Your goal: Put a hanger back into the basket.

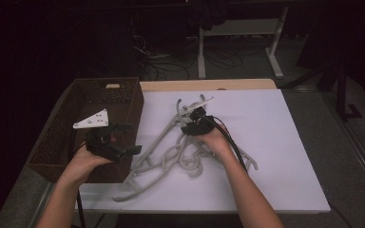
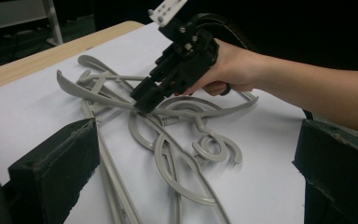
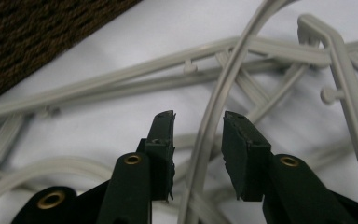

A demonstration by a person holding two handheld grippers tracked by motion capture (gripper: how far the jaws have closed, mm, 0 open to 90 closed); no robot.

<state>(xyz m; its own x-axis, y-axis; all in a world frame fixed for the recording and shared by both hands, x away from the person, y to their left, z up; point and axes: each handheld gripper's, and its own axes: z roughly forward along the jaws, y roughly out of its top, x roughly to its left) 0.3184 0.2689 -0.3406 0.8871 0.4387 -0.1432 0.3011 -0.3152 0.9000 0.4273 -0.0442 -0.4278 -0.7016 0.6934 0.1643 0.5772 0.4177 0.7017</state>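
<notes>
The right tool (image 3: pixel 198 119) stands released, its jaws straddling one curved arm of the grey hangers (image 1: pixel 180 149) without pinching it; the pile lies tangled beneath and ahead of it on the white worktop (image 1: pixel 275 142); the left tool (image 1: pixel 123 140), wide open, waits beside the wicker basket (image 1: pixel 62 137); lifting one hanger would likely drag its snagged neighbours along.

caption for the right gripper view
Right gripper open, jaws straddling a grey hanger arm in the pile beside the wicker basket.
</notes>
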